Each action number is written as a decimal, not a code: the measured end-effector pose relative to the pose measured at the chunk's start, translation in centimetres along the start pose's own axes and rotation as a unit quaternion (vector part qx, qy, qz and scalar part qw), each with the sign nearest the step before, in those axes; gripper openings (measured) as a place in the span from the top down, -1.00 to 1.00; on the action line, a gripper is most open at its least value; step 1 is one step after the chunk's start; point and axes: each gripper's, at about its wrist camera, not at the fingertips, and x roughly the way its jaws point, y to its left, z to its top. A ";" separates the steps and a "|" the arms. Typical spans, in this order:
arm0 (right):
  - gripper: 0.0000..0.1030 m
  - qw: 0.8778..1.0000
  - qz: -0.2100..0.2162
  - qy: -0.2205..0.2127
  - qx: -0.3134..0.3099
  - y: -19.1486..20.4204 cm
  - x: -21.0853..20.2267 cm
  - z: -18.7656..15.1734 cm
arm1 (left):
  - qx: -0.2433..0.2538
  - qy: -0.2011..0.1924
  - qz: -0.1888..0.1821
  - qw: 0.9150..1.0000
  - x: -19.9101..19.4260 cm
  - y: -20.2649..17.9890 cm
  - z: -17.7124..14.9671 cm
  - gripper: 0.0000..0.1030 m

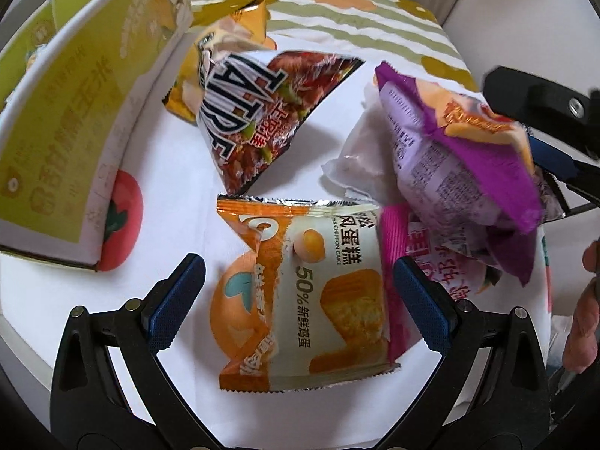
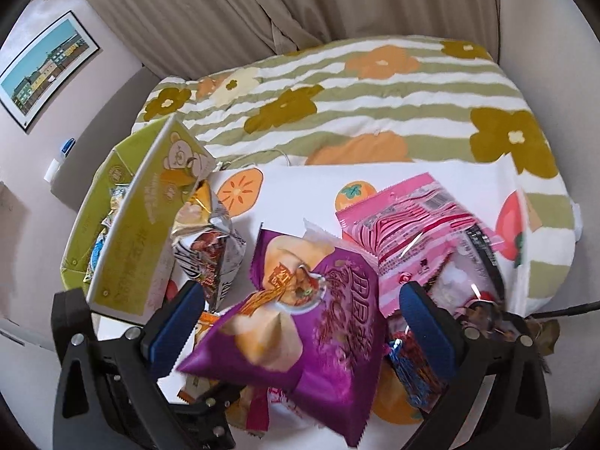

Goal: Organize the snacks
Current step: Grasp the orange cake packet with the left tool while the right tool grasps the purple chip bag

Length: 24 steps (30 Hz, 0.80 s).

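My left gripper (image 1: 298, 296) is open, its jaws on either side of an orange chiffon cake pack (image 1: 303, 292) lying on the white cloth. A dark snack bag (image 1: 258, 120) lies beyond it, beside the green cardboard box (image 1: 75, 120). My right gripper (image 2: 300, 322) is open around a purple chip bag (image 2: 300, 318), which looks lifted above the pile; the bag also shows in the left wrist view (image 1: 461, 150). I cannot tell whether the pads touch it. A pink pack (image 2: 408, 225) lies behind it.
The green box (image 2: 127, 232) stands open at the left with several packs inside. A yellow bag (image 1: 232, 56) leans by the box. The white persimmon-print cloth (image 2: 300, 187) lies over a striped flowered quilt (image 2: 375, 93). A curtain and a framed picture (image 2: 45, 67) are behind.
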 end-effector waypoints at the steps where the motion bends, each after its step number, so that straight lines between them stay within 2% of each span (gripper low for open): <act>1: -1.00 1.000 0.002 0.003 0.004 -0.1 0.3 0.0 | 0.001 0.003 0.003 1.000 0.2 0.1 -0.1 -0.91; 12: -0.99 0.999 0.013 0.034 0.019 -0.7 3.0 -1.2 | 0.022 0.012 0.008 1.000 1.5 -0.3 -0.5 -0.89; 17: -0.93 0.999 0.024 0.042 0.022 -0.8 3.5 -1.6 | 0.026 0.031 -0.009 0.999 2.6 -0.9 -1.1 -0.45; 24: -0.91 0.998 0.029 0.047 0.023 -0.9 3.4 -1.7 | 0.025 0.032 -0.011 0.999 2.3 -0.3 -1.3 -0.27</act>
